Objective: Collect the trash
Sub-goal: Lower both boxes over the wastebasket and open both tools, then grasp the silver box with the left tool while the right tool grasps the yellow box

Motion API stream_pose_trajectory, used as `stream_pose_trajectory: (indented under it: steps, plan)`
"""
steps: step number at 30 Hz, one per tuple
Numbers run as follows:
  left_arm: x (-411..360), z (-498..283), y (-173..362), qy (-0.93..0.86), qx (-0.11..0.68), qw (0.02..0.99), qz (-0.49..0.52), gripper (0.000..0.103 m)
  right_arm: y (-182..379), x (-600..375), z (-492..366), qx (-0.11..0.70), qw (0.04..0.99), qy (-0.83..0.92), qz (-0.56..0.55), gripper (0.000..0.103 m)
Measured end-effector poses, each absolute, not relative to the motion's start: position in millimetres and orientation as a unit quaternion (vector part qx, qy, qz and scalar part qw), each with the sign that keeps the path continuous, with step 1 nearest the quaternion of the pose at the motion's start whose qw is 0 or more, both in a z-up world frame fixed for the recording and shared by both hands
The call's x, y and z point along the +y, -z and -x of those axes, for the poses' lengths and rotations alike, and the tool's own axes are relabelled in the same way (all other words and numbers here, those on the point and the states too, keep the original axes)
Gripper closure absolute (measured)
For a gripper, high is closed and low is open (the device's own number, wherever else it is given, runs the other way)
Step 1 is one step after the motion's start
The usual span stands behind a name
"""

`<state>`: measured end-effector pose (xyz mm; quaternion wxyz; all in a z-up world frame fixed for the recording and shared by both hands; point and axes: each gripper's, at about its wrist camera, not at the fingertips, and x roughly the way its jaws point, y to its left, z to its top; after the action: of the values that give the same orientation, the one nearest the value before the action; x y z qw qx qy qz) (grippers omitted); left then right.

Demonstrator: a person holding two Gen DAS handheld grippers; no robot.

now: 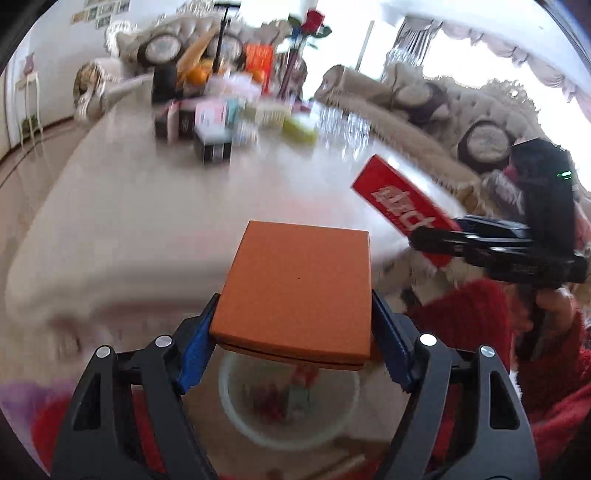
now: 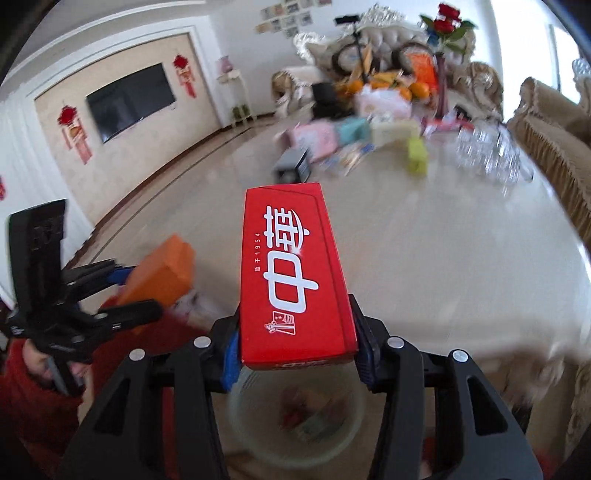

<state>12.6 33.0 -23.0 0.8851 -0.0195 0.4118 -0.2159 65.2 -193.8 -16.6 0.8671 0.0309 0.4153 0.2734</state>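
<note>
My left gripper (image 1: pixel 293 325) is shut on a flat orange box (image 1: pixel 295 284), its blue pads pressing both sides. Below the box stands a pale round trash bin (image 1: pixel 240 410) with wrappers inside. My right gripper (image 2: pixel 295 339) is shut on a long red carton (image 2: pixel 291 273) with white characters, held over the same bin (image 2: pixel 251 432). The red carton (image 1: pixel 399 206) and right gripper (image 1: pixel 436 240) show at the right of the left wrist view. The orange box (image 2: pixel 162 273) and left gripper (image 2: pixel 122 291) appear at the left of the right wrist view.
A cream table (image 2: pixel 424 251) carries boxes, oranges (image 2: pixel 417 88), glasses (image 2: pixel 487 147) and a vase of red roses (image 2: pixel 447 22) at its far end. Ornate sofas (image 1: pixel 424 99) ring the table. A person's red sleeve (image 1: pixel 480 321) is near the bin. A television (image 2: pixel 129 99) hangs on the wall.
</note>
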Motion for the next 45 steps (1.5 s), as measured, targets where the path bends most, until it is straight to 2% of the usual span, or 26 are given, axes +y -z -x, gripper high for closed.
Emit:
stream_pose_trajectory:
  steps: [5,10,17,20,21,22,23,29,32,35,39,45]
  plan:
    - [23.7,-3.2,87.9,0.214,0.506,0.834,0.043,0.028,74.5,-187.7,-40.8,0.503,0.821,-0.265,-0.05,0.056]
    - [-3.9,-27.4,154.9,0.206,0.585,0.784,0.012,0.028,143.8,-178.9,-58.7,0.586,0.776,-0.231,-0.039,0.056]
    - [-14.1,-42.6,202.3,0.183,0.633,0.752,-0.013,0.028,188.2,-169.8,-86.3,0.619,0.758,-0.204,-0.005,0.056]
    - [-10.3,-42.5,211.4,0.153,0.644,0.749,-0.024,0.024,198.6,-167.1,-87.7,0.634,0.742,-0.214,-0.028,0.046]
    - [-8.1,-40.9,212.4,0.15,0.644,0.749,-0.022,0.021,199.6,-166.1,-86.9,0.637,0.74,-0.214,-0.034,0.041]
    - [-5.9,-40.5,212.1,0.154,0.64,0.752,-0.014,0.014,199.1,-165.7,-85.7,0.636,0.742,-0.211,-0.034,0.04]
    - [-4.0,-39.2,207.9,0.156,0.633,0.758,-0.005,0.01,197.3,-166.8,-84.8,0.634,0.744,-0.209,-0.031,0.039]
    - [23.2,-25.7,158.4,0.134,0.543,0.827,0.053,0.009,157.4,-177.1,-62.3,0.597,0.772,-0.216,-0.03,0.036]
    - [40.0,-17.1,127.3,0.12,0.502,0.851,0.098,0.009,121.5,-185.5,-51.0,0.552,0.801,-0.226,-0.046,0.036]
    - [52.1,-16.2,91.0,0.091,0.456,0.88,0.097,0.009,80.8,-195.8,-54.8,0.486,0.842,-0.224,-0.07,0.036]
    - [56.6,-36.1,44.5,0.07,0.412,0.905,0.085,0.009,29.2,-204.9,-78.7,0.394,0.897,-0.197,-0.049,0.035]
    - [52.6,-110.5,0.7,0.037,0.376,0.924,0.059,0.009,-7.4,-210.4,-166.1,0.346,0.928,-0.139,-0.024,0.033]
